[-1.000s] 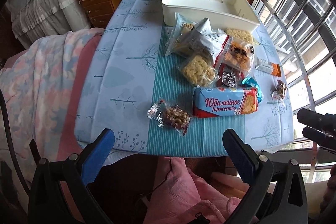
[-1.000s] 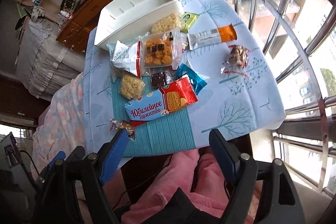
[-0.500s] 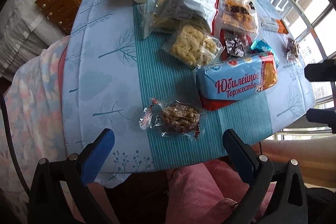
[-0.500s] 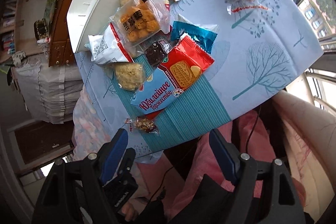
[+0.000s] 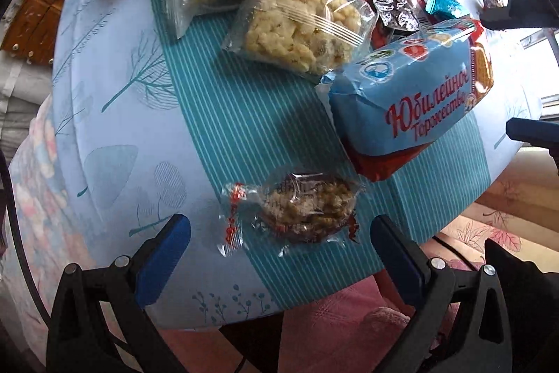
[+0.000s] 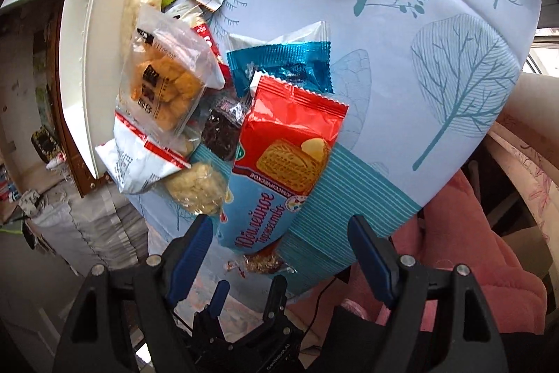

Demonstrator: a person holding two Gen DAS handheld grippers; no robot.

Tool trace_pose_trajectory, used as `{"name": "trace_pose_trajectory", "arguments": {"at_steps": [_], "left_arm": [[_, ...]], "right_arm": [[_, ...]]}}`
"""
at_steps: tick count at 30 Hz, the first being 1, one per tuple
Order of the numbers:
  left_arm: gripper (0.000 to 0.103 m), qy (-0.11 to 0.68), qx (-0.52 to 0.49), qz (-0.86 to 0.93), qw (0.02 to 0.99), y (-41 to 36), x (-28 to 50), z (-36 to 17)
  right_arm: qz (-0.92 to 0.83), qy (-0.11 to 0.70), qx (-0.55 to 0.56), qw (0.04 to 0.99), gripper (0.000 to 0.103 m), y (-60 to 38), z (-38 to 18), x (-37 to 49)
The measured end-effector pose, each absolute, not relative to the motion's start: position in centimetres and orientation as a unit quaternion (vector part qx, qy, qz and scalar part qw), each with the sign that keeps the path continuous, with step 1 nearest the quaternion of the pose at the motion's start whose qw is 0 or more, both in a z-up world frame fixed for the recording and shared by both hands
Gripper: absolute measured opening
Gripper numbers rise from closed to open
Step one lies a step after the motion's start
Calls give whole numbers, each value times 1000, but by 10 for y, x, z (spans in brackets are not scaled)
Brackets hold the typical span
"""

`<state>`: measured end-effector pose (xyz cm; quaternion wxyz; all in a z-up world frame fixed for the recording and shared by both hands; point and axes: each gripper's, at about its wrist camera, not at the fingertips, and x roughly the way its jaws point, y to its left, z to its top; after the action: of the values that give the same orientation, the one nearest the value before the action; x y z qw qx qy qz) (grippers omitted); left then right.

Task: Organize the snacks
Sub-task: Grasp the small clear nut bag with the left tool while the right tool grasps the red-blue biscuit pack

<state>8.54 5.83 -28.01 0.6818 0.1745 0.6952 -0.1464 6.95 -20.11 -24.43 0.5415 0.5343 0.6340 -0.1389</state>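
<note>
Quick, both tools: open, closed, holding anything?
Left tool: open, empty, above the nut bar.
Right tool: open, empty, over the biscuit pack.

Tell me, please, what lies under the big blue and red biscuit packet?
The biscuit packet rests mostly on the striped cloth. Its red end overlaps the blue foil wrapper and a dark chocolate wrapper. Anything else beneath it is covered.

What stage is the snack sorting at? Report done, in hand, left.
Done: nothing that shows; the visible part of the white bin holds no snack. In hand: nothing; the left gripper is open over the small nut bar, and the right gripper is open near the blue-and-red biscuit pack. Left: every packet, including the puffed rice cake and the teal wrapper, lies on the tablecloth.
</note>
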Motion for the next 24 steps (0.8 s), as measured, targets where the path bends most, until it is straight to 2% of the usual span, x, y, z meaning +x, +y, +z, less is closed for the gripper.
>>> {"name": "trace_pose_trajectory", "arguments": {"at_steps": [11, 19, 22, 24], "left_arm": [[102, 720, 168, -176, 650, 67, 109, -306], [91, 729, 157, -196, 637, 72, 123, -320], [90, 726, 159, -196, 639, 65, 123, -325], [82, 723, 160, -191, 645, 57, 124, -323]], "right_arm": [[-194, 605, 574, 517, 80, -194, -283, 80], [-194, 612, 558, 525, 75, -186, -291, 104], [-197, 617, 556, 521, 69, -189, -292, 107], [-199, 620, 553, 520, 65, -190, -292, 108]]}}
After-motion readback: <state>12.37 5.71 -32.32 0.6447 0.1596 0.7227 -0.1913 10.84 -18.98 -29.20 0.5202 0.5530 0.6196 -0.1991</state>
